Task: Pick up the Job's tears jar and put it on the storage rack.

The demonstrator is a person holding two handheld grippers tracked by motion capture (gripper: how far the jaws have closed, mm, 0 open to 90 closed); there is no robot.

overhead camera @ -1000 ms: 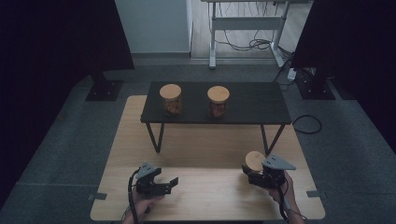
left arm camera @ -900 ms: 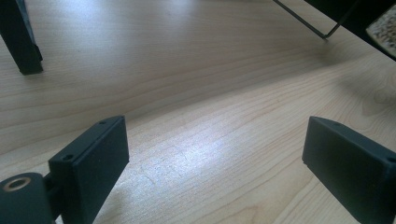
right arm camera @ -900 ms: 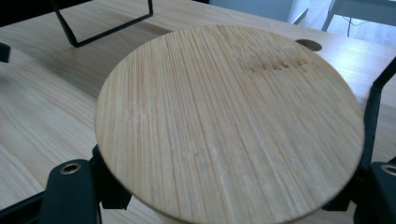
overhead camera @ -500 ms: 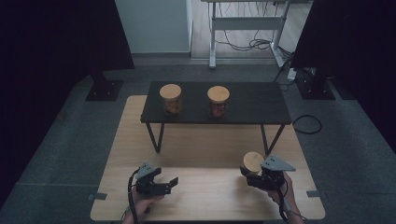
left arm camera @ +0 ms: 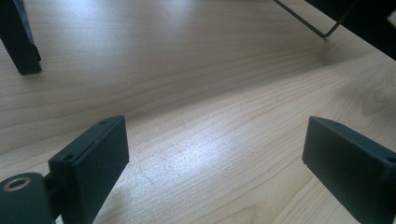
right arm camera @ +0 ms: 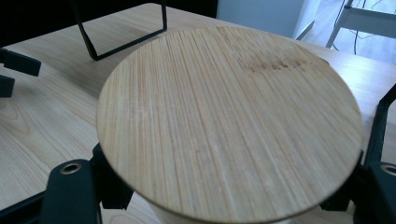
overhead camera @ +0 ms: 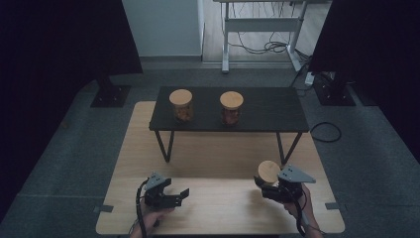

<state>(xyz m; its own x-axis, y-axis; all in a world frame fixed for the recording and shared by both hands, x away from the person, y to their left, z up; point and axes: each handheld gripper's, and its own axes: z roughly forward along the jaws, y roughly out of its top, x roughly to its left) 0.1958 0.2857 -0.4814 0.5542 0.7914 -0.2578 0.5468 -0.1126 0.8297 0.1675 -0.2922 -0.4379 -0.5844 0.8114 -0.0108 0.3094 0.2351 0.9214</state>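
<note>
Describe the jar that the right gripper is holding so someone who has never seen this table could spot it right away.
Start at the light wooden table, in front of the low black shelf that stands on it. Near the table's front right corner, the right gripper is closed on a jar with a round bamboo lid. The two other lidded jars stand up on the shelf; this one is down in the gripper.

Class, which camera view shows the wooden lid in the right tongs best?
The right gripper view: the wooden lid sits close, its grain clear. In the high view it is a small disc at the right tongs.
</note>
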